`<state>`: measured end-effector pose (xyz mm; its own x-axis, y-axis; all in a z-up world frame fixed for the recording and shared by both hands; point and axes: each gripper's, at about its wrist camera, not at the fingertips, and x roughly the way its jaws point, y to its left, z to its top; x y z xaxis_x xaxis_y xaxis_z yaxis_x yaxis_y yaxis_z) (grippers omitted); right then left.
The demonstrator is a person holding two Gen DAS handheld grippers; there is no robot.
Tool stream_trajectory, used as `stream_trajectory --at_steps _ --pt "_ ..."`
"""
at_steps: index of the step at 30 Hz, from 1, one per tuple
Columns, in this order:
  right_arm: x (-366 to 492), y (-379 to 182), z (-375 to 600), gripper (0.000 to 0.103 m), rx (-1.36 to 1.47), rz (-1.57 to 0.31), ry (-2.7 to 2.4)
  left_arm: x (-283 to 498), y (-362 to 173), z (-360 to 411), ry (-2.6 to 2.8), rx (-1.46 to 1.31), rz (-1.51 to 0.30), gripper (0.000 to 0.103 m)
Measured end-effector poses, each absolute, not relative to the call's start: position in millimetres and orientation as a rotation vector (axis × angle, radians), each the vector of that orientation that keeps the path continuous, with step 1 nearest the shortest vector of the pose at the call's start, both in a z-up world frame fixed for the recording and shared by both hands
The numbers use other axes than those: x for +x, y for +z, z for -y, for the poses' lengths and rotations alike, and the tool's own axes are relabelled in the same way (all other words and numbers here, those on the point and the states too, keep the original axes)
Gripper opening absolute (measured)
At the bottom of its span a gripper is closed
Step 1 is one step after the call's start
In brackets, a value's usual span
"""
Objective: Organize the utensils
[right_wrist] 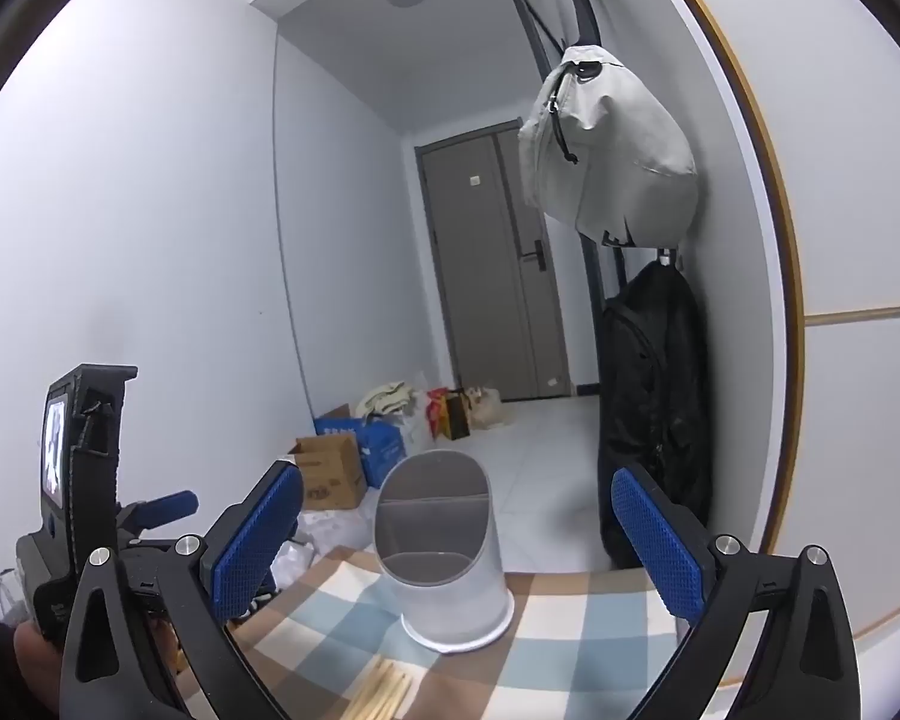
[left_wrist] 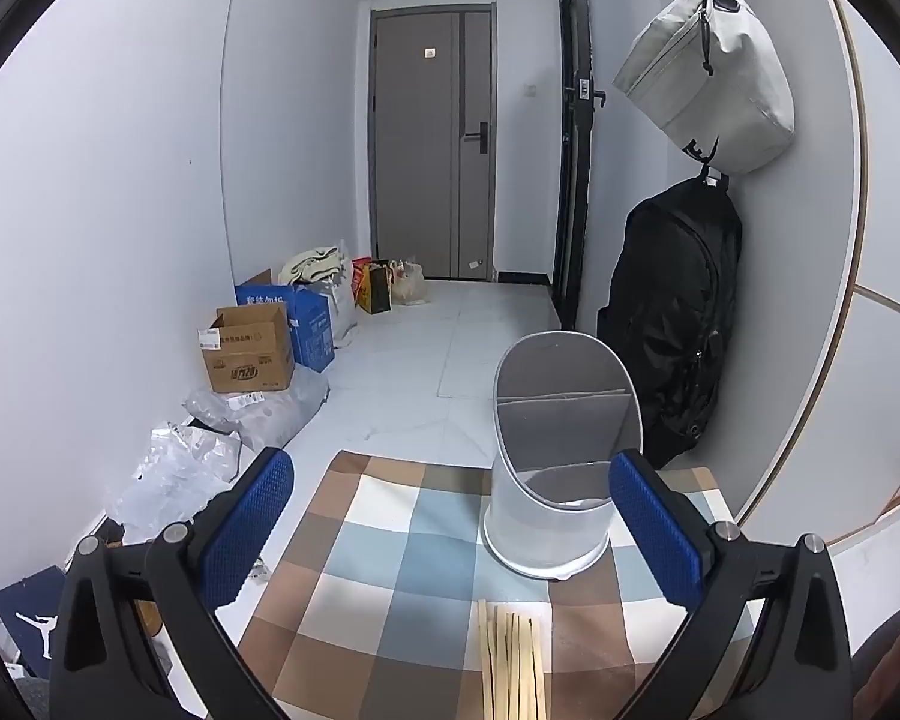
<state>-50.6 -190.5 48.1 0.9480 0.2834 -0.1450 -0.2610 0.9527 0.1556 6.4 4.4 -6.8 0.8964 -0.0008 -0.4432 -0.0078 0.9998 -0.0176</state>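
Chopsticks, pale wooden, a loose bundle (left_wrist: 513, 660) lying flat on the checked blue, brown and white tablecloth (left_wrist: 390, 570), tips toward the holder, near it but apart; the near ends run out of view at the lower edge. Holder: white cylindrical utensil holder with a slanted oval mouth and a grey inner divider (left_wrist: 561, 456), standing upright on the cloth toward the far edge of the table; both compartments appear empty as far as the opening shows. Left gripper (left_wrist: 450, 531), black frame with blue textured pads, jaws spread wide, nothing between them, hovering above the cloth and angled down toward holder and chopsticks. Right gripper (right_wrist: 456, 546), same make, jaws likewise spread wide and empty, held nearly level facing the holder; the chopstick ends show at the lower edge of its view. Surroundings: grey door (left_wrist: 432, 156) at the end of the passage, cardboard box (left_wrist: 247, 348) and bags along the left wall, pale grey bag (left_wrist: 708, 72) and black backpack (left_wrist: 678, 318) hanging on the right wall. Progress, judged: nothing sorted yet; no chopstick is gripped or housed. Remaining: picking up the chopsticks and standing them in the holder, the whole job in effect.
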Motion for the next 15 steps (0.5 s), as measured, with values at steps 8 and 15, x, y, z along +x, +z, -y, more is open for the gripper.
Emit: stream_trajectory --at_steps 8,15 --pt "-51.5 48.4 191.7 0.103 0.144 -0.172 0.277 3.9 -8.1 -4.2 0.004 -0.009 -0.448 0.102" --pt "-51.8 48.4 192.5 0.103 0.134 -0.166 0.273 5.0 -8.6 -3.6 -0.003 -0.007 -0.455 0.102"
